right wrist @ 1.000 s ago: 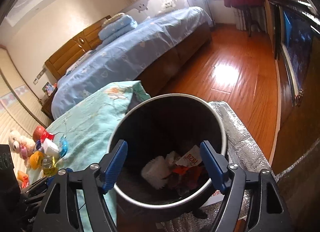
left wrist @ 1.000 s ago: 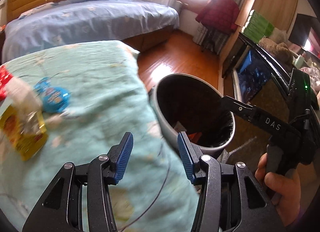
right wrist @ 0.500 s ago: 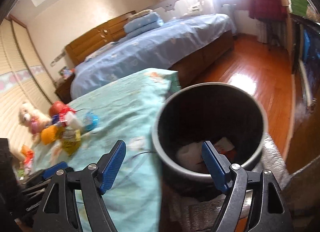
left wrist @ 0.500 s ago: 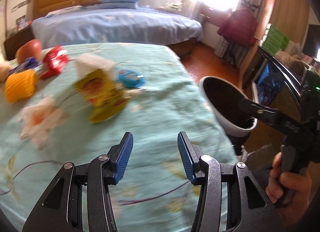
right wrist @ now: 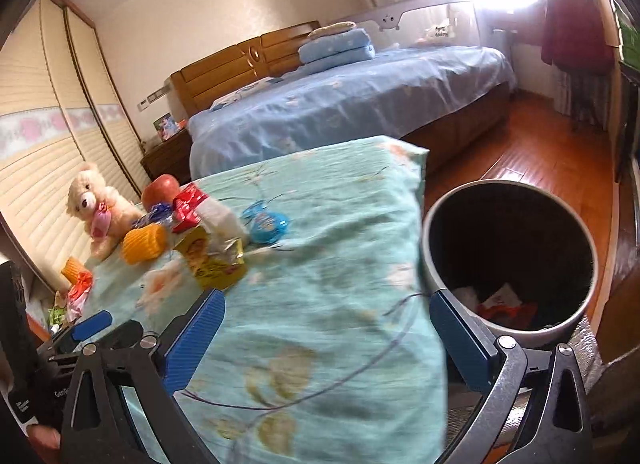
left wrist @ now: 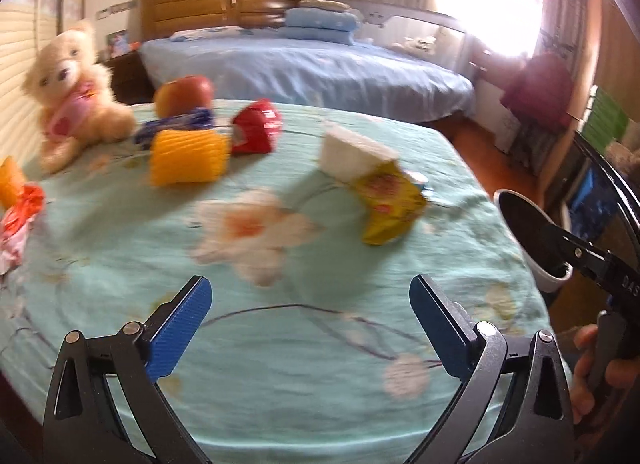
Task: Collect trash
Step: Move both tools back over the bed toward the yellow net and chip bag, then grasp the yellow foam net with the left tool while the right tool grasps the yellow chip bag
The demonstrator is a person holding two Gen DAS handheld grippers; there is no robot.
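A yellow snack wrapper (left wrist: 390, 208) with a white block (left wrist: 352, 152) against it lies on the teal floral cloth (left wrist: 280, 344). A red wrapper (left wrist: 256, 128), a blue wrapper (left wrist: 176, 126) and a round blue packet (right wrist: 266, 226) lie nearby. The grey bin (right wrist: 508, 256) stands at the cloth's right edge with trash inside. My left gripper (left wrist: 310, 324) is open and empty above the cloth. My right gripper (right wrist: 326, 338) is open and empty, between cloth and bin.
A teddy bear (left wrist: 70, 84), an apple (left wrist: 182, 94) and a yellow ribbed cup (left wrist: 186, 158) sit at the cloth's far left. An orange-white wrapper (left wrist: 18, 220) lies at the left edge. A blue bed (left wrist: 304, 68) is behind; wooden floor (right wrist: 532, 144) to the right.
Both views have swung left from the bin toward the cloth. My left gripper's jaws have opened wider. The bin has shifted to the right in both views.
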